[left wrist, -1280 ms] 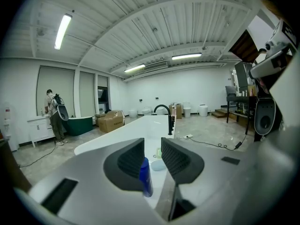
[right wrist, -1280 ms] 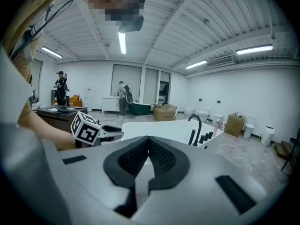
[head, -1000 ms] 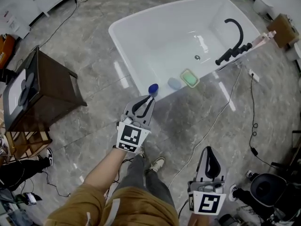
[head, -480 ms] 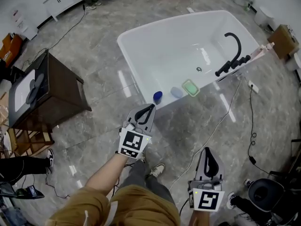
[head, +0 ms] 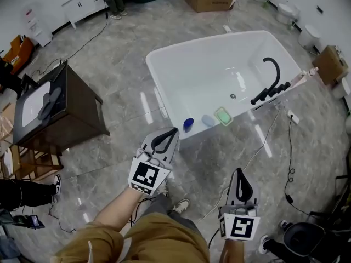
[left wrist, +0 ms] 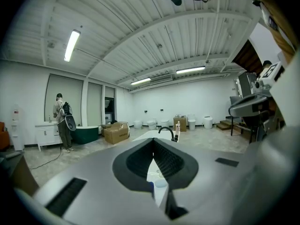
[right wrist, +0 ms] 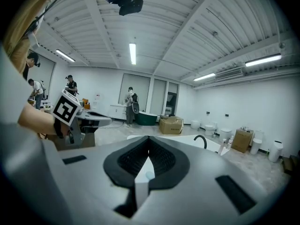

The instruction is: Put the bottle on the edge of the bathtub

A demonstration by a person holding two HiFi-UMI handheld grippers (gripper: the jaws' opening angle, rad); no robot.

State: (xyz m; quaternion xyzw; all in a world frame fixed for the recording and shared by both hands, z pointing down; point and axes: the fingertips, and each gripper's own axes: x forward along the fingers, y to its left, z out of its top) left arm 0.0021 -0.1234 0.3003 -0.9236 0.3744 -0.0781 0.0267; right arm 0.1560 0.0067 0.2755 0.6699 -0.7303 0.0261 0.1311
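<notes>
Bottle (head: 188, 125), blue, is held by neither tool: the left gripper (head: 173, 131) has its jaws pressed together on nothing and hangs over the grey floor (head: 120, 108) near the tub, while the right gripper (head: 239, 172), likewise closed and empty, hangs further back. The bottle stands on the near rim of the white bathtub (head: 208, 44), beside a pale blue object (head: 207, 120) and a green soap dish (head: 223, 116).

My left gripper (head: 174, 131) and right gripper (head: 239, 172): grey shells, black ribbed teardrop jaw pads. Marker cubes (head: 145, 175) carry black-and-white squares. I wear a mustard-brown top (head: 159, 240), grey trousers (head: 160, 200) and a pale sneaker (head: 180, 206).
</notes>
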